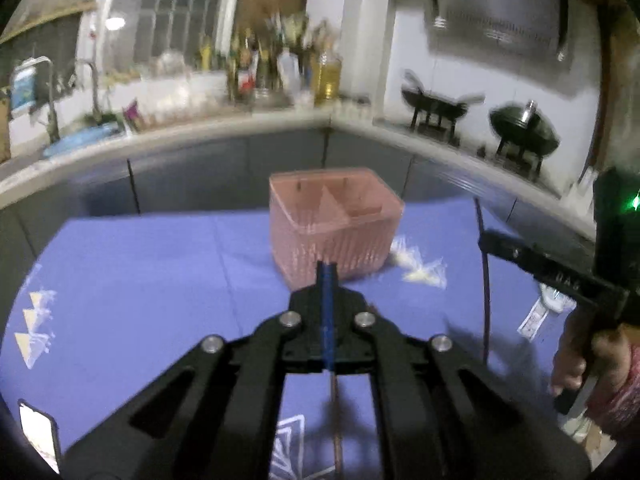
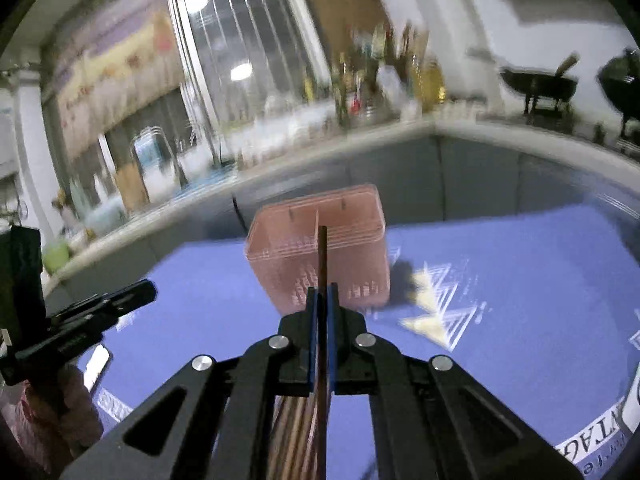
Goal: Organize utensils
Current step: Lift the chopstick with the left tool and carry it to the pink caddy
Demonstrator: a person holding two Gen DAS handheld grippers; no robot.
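A pink slotted utensil holder [image 1: 336, 224] [image 2: 320, 256] with inner dividers stands upright on the blue cloth [image 1: 140, 280], straight ahead of both grippers. My left gripper [image 1: 327, 276] is shut on a thin brown chopstick [image 1: 337, 420], which hangs down below the pads. My right gripper [image 2: 322, 296] is shut on a dark brown chopstick [image 2: 322, 248]. Its tip rises in front of the holder and its lower end is blurred beneath the jaws. In the left wrist view the right gripper [image 1: 486, 240] shows at the right edge, held by a hand [image 1: 576, 360]. The left gripper [image 2: 144, 290] appears at the left of the right wrist view.
A phone [image 1: 36, 436] [image 2: 96, 364] lies on the cloth near its left front. A paper label [image 1: 532, 320] lies at the right. Behind the table runs a kitchen counter [image 1: 240, 128] with bottles, a sink and dark woks [image 1: 524, 128].
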